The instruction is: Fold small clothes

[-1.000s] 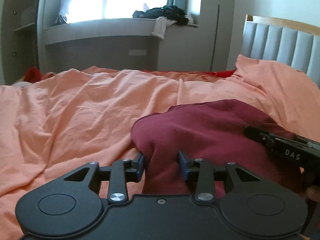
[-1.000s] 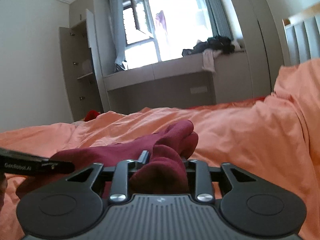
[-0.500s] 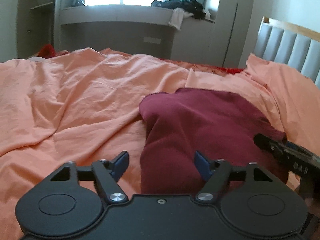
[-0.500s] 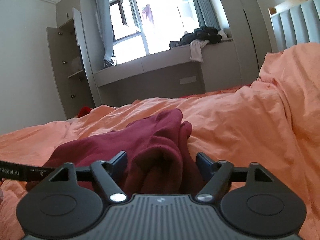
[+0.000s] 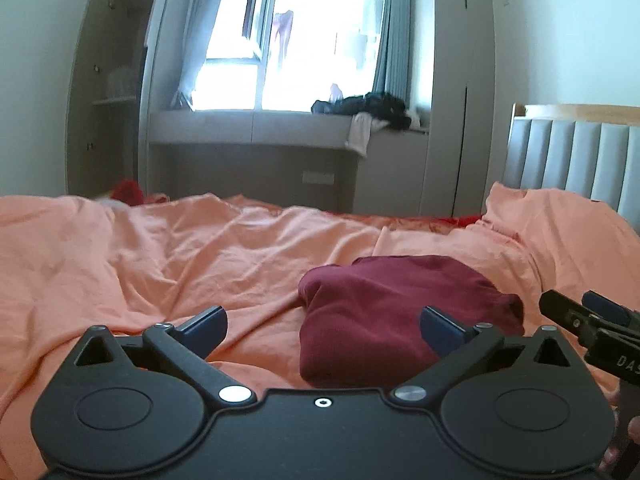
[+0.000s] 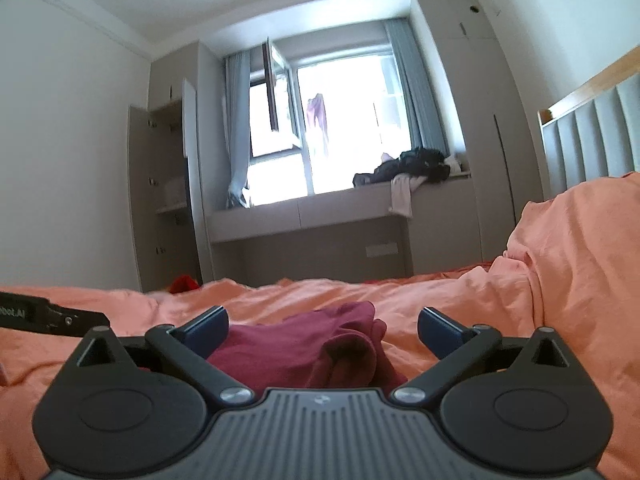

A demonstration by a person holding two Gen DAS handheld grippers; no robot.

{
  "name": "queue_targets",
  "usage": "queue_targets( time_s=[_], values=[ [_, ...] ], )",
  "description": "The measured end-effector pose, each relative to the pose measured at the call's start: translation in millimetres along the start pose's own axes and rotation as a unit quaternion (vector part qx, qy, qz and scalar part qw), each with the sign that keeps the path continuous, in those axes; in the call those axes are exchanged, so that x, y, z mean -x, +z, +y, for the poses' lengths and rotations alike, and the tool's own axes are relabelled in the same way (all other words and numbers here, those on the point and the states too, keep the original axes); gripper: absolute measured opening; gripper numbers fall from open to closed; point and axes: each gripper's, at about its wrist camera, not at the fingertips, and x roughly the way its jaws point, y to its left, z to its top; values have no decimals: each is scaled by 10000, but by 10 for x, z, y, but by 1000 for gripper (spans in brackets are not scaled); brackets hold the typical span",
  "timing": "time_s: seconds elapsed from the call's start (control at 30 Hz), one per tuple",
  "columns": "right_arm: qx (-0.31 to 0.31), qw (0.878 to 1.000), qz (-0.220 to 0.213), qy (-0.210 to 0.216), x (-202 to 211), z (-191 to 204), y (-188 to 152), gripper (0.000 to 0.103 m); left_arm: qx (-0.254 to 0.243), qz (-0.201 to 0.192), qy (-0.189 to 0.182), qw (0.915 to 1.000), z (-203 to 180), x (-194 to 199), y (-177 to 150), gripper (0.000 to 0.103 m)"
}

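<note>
Bearing "DAS", right tool (image 5: 592, 320) beside maroon garment (image 5: 400, 312)

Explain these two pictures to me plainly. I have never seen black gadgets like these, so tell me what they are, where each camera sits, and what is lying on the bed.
There is no robot here. A person holds a black two-finger gripper in each hand, and each one carries a wide-angle camera looking forward along its fingers. One picture comes from the left gripper, the other from the right gripper. The blue-tipped prongs at the bottom are the fingers. In the left picture the right gripper pokes in at the right edge.

On the rumpled orange bed cover lies a folded dark red knitted garment, also seen from the right. Both grippers are open, holding nothing. A pile of dark clothes sits by the window.
</note>
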Motion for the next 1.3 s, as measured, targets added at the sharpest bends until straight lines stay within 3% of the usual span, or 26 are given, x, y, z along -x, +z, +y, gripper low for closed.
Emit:
queue_targets(
  time_s=[0.2, 0.4, 0.63, 0.77, 1.3],
  values=[
    [146, 9995, -271, -29, 367, 55, -58, 103, -132, -168, 30, 9998, 16, 285, -220, 102],
    [143, 9996, -231, -12, 589, 103, -155, 103, -299, -282, 127, 9991, 93, 453, -499, 102],
    [238, 9996, -145, -109, 697, 181, -270, 103, -23, -578, 115, 9983, 281, 512, -768, 102],
    [412, 9991, -62, -104, 695, 253, -327, 103, 79, -397, -51, 9992, 347, 483, -832, 102],
    [727, 9972, 164, 8, 602, 379, -418, 103, 49, -226, 35, 9997, 353, 428, -934, 103]
  ],
)
